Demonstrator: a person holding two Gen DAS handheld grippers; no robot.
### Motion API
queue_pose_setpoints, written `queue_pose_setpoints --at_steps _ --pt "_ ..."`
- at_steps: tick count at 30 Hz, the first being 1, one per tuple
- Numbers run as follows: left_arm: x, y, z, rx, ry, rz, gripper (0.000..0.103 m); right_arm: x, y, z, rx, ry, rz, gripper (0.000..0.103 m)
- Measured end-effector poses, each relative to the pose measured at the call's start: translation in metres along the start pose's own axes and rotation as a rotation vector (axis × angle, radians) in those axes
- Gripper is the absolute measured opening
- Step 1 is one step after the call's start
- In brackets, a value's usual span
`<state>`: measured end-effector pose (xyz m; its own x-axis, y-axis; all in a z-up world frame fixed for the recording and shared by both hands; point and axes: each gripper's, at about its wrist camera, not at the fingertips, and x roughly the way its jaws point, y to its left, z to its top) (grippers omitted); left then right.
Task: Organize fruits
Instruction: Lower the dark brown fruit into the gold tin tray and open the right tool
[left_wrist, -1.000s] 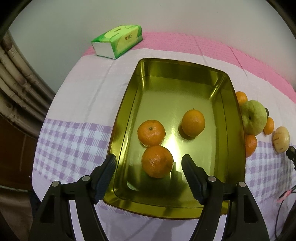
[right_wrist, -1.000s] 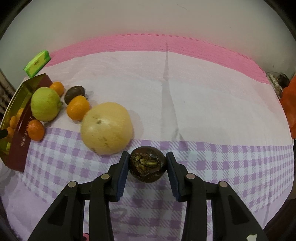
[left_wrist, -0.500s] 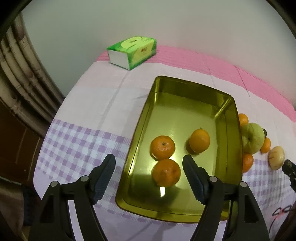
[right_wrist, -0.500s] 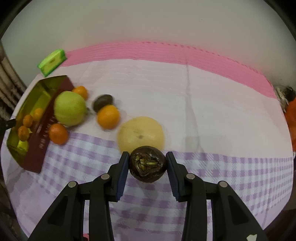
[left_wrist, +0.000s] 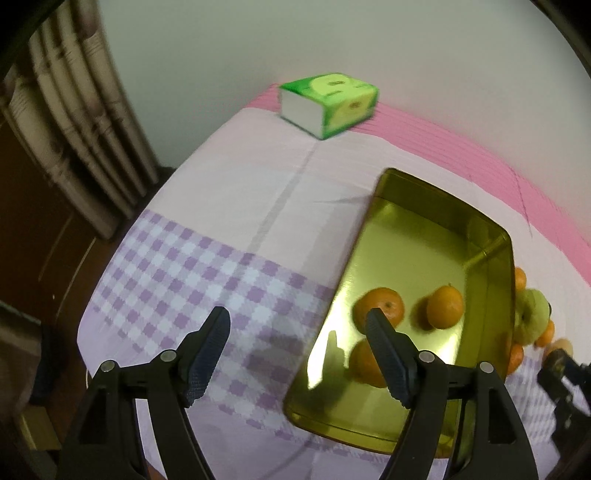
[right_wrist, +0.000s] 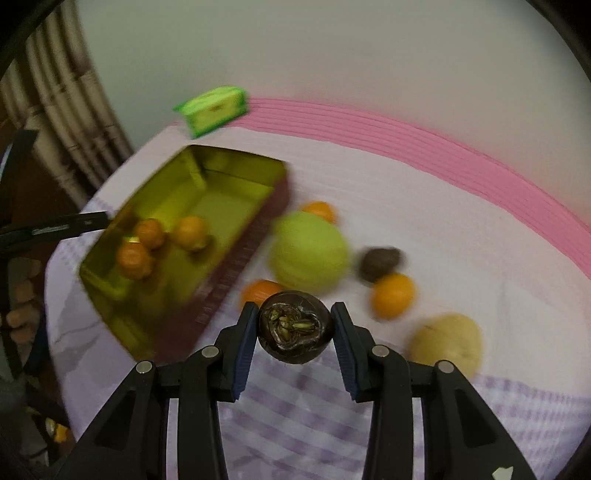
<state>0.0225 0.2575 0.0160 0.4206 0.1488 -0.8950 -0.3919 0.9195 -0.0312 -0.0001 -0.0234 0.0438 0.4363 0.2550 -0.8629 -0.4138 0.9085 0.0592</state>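
My right gripper (right_wrist: 294, 326) is shut on a dark brown mangosteen (right_wrist: 294, 326) and holds it above the cloth, right of the gold tin tray (right_wrist: 207, 177). The tray holds three tangerines (right_wrist: 135, 258); it also shows in the left wrist view (left_wrist: 436, 229) with the tangerines (left_wrist: 445, 306). Beside the tray lie a green guava (right_wrist: 310, 251), several tangerines (right_wrist: 393, 295), a second dark fruit (right_wrist: 380, 260) and a yellow pear (right_wrist: 447, 341). My left gripper (left_wrist: 299, 354) is open and empty, above the cloth at the tray's left edge.
A green tissue pack (left_wrist: 330, 103) lies at the table's far corner by the wall; it also shows in the right wrist view (right_wrist: 212, 109). A curtain (left_wrist: 66, 110) hangs to the left. The table's left edge (left_wrist: 110, 258) drops off near the left gripper.
My right gripper has carried the mangosteen left toward the tray. My left gripper has pulled back and left, away from over the tray, still open.
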Motion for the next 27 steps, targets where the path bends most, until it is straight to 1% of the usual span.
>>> queue_pose_setpoints --at_steps 3,8,12,15,18,21,27 --pt "-0.002 0.012 0.002 -0.044 -0.007 0.020 0.076 0.005 0.027 0.010 -0.062 -0.015 0.047 0.037" --pt "-0.001 0.022 0.002 -0.081 -0.018 0.088 0.076 0.022 0.065 0.030 -0.140 -0.017 0.095 0.037" --pt "-0.001 0.026 0.001 -0.104 -0.016 0.075 0.076 0.043 0.085 0.039 -0.176 0.025 0.128 0.037" --pt "0.002 0.029 0.002 -0.116 -0.005 0.066 0.076 0.067 0.100 0.042 -0.211 0.074 0.115 0.037" --pt "0.004 0.032 0.002 -0.132 0.013 0.050 0.076 0.079 0.109 0.042 -0.239 0.097 0.106 0.037" --pt "0.004 0.034 0.001 -0.144 0.017 0.050 0.076 0.086 0.111 0.042 -0.255 0.118 0.104 0.037" --pt "0.004 0.036 -0.004 -0.134 0.024 0.067 0.076 0.103 0.111 0.046 -0.263 0.141 0.071 0.037"
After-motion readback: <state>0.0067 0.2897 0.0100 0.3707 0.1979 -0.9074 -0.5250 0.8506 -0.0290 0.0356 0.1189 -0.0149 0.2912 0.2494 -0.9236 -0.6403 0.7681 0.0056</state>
